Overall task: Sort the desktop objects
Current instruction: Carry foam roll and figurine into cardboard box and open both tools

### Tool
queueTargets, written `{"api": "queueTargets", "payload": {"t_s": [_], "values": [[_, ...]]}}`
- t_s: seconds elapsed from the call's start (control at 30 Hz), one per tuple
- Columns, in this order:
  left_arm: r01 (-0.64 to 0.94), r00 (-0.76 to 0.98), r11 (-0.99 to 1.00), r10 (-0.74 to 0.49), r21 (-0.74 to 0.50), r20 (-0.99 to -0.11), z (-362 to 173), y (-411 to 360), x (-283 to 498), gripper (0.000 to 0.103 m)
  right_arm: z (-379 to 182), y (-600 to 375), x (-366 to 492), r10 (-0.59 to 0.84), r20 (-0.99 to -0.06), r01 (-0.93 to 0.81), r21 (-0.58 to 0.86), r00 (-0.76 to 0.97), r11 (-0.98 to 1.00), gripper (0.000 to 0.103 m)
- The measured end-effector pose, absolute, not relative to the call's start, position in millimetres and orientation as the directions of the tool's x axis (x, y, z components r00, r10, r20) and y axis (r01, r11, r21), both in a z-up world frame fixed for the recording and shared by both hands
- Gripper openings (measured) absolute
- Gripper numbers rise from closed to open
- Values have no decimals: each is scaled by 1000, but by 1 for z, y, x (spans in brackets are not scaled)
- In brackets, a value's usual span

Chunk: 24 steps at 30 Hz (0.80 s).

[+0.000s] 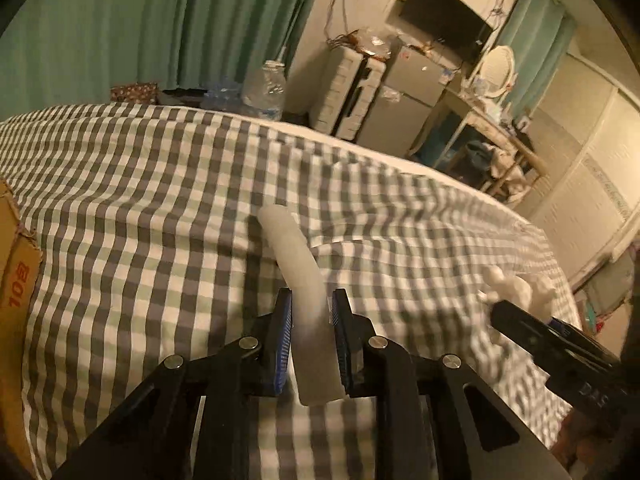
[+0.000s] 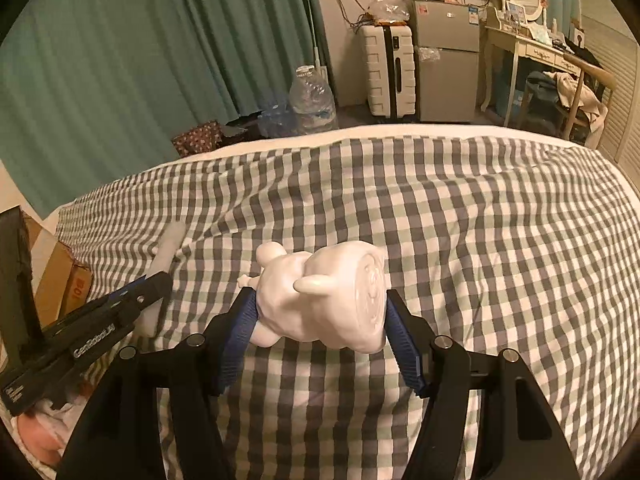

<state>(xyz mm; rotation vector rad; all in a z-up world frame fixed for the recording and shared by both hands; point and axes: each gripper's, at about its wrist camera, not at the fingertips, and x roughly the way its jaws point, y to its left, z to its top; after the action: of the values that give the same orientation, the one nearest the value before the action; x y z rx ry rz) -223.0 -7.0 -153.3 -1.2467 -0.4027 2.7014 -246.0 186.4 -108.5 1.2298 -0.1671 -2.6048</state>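
Note:
My left gripper [image 1: 311, 300] is shut on a long white foam stick [image 1: 298, 272] and holds it above the checked bedspread [image 1: 140, 200]. The stick reaches forward past the fingertips. My right gripper [image 2: 322, 304] is shut on a white pig figurine [image 2: 324, 296], held sideways above the bedspread [image 2: 480, 240]. In the left wrist view the right gripper [image 1: 516, 308] shows at the right with the figurine [image 1: 516, 286]. In the right wrist view the left gripper [image 2: 156, 280] shows at the left with the stick [image 2: 170, 246].
A cardboard box [image 1: 14, 276] stands at the bed's left edge, also in the right wrist view [image 2: 64, 280]. Beyond the bed are a water jug [image 2: 312, 100], a white suitcase [image 2: 388, 68], a small fridge [image 2: 446, 60], a dressing table [image 2: 532, 52] and green curtains [image 2: 120, 60].

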Motion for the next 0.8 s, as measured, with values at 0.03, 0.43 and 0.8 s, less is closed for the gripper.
{"api": "queueTargets", "payload": {"t_s": [0.03, 0.43, 0.8], "values": [[-20, -654, -953, 242, -303, -717, -148, -7, -217, 20, -105, 187, -244, -279, -738, 181, 212, -615, -960, 63], [-74, -708, -943, 278, -323, -650, -88, -9, -141, 20, -65, 181, -188, -279, -698, 190, 204, -660, -960, 63], [-69, -744, -953, 247, -296, -621, -27, -19, -74, 20, -18, 175, -108, -338, -651, 251, 226, -680, -941, 63]]}}
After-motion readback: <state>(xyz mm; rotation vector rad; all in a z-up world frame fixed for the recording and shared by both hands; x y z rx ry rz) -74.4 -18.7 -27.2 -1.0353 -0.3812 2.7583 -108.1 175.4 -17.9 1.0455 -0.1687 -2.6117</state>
